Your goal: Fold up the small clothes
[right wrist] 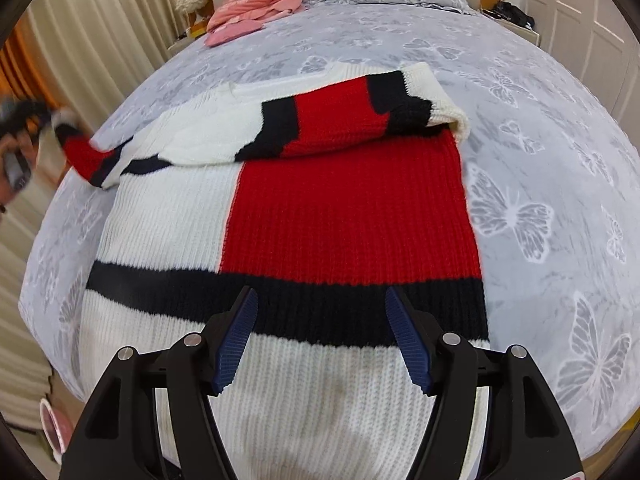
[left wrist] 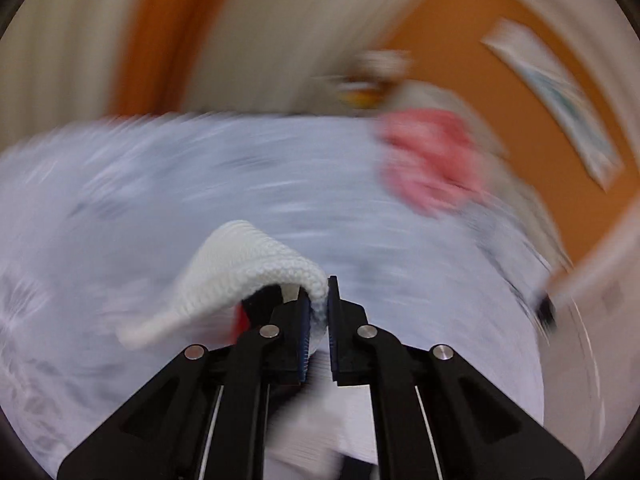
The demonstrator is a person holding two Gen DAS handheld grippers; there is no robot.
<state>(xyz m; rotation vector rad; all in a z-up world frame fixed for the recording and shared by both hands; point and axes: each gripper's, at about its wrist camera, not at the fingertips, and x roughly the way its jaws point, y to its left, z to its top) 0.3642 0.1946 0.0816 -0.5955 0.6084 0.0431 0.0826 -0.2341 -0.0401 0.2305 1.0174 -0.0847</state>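
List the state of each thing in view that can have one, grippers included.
Left gripper: shut on the white knit cuff.
Right gripper: open, nothing between its jaws, above the sweater's hem.
Sweater: lies flat on the bed, one sleeve folded across the chest.
Other sleeve: lifted off toward the left edge.
Pink garment: crumpled, unfolded, near the headboard.
Bedspread: spread smooth.
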